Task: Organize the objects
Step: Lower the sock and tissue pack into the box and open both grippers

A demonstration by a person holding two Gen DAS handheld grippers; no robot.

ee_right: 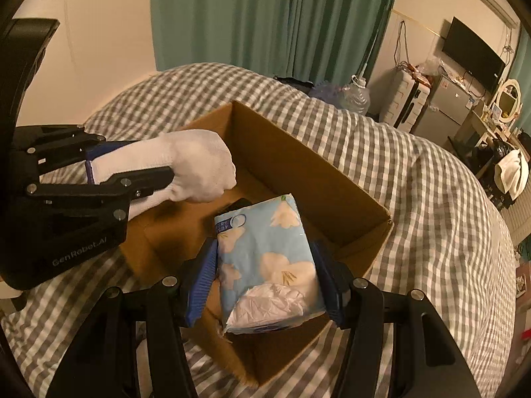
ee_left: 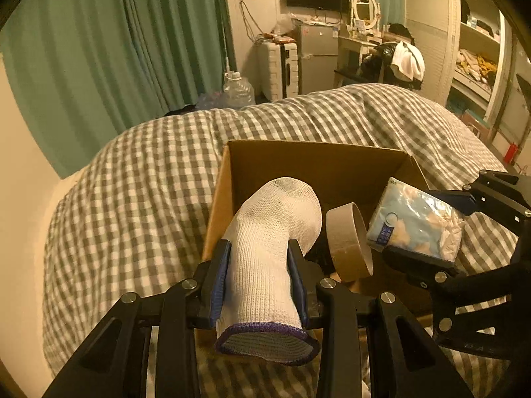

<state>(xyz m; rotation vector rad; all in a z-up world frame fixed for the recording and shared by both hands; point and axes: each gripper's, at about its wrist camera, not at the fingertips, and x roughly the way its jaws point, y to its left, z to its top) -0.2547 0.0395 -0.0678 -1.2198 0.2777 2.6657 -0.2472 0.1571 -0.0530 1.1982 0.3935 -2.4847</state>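
Observation:
An open cardboard box (ee_left: 315, 162) (ee_right: 298, 152) sits on the checkered bed. My left gripper (ee_left: 260, 265) is shut on a white knit glove with a purple cuff (ee_left: 265, 252) (ee_right: 195, 169) and holds it over the box's left side. My right gripper (ee_right: 265, 265) is shut on a light blue tissue pack with white flowers (ee_right: 265, 258) (ee_left: 415, 222) and holds it over the box's near right part. A roll of brown tape (ee_left: 348, 242) stands on edge inside the box between the two held things.
The box rests on a grey and white checkered duvet (ee_left: 139, 179) (ee_right: 431, 199). Green curtains (ee_left: 116, 43), a water jug (ee_left: 237, 89), a small fridge (ee_left: 317, 59) and open shelves (ee_left: 478, 53) stand beyond the bed.

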